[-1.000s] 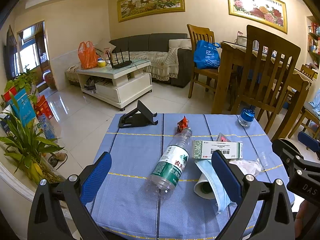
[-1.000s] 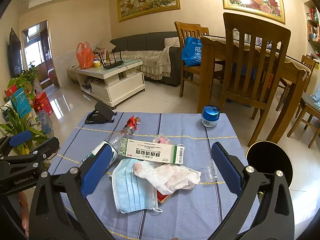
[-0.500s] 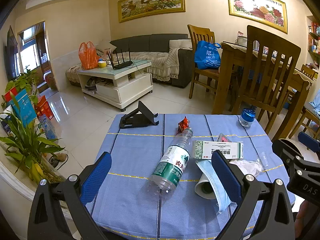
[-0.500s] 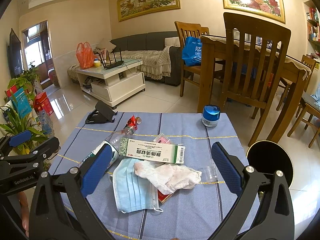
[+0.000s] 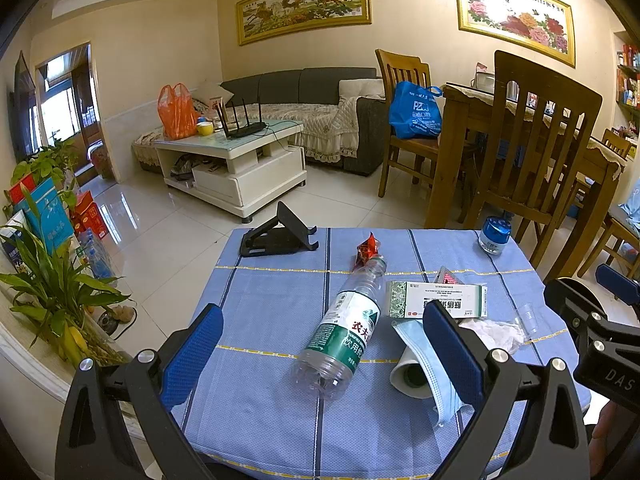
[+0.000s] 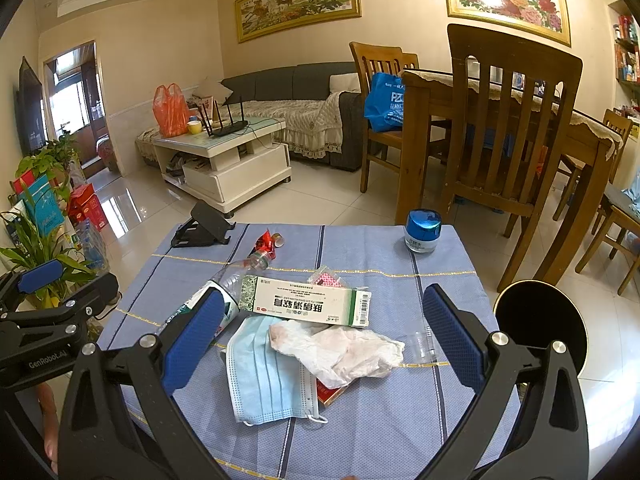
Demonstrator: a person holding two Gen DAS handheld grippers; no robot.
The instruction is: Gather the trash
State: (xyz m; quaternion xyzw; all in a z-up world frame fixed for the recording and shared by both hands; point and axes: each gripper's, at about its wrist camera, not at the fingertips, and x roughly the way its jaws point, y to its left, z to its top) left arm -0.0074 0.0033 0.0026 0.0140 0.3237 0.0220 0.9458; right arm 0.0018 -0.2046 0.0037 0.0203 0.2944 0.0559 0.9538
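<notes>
Lying sideways, capless clear bottle [image 5: 344,330] beside crumpled tissue [image 6: 344,350]

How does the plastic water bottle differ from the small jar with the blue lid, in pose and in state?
The plastic water bottle lies on its side, while the small jar stands upright. The bottle's neck shows no cap; the jar carries its blue lid. The bottle is clear with a green label; the jar is whitish. Both rest on the blue tablecloth, and no gripper touches either.

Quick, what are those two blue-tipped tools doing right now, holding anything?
Left tool: open, holding nothing, above the plastic bottle.
Right tool: open, holding nothing, above the face mask and crumpled tissue.
</notes>
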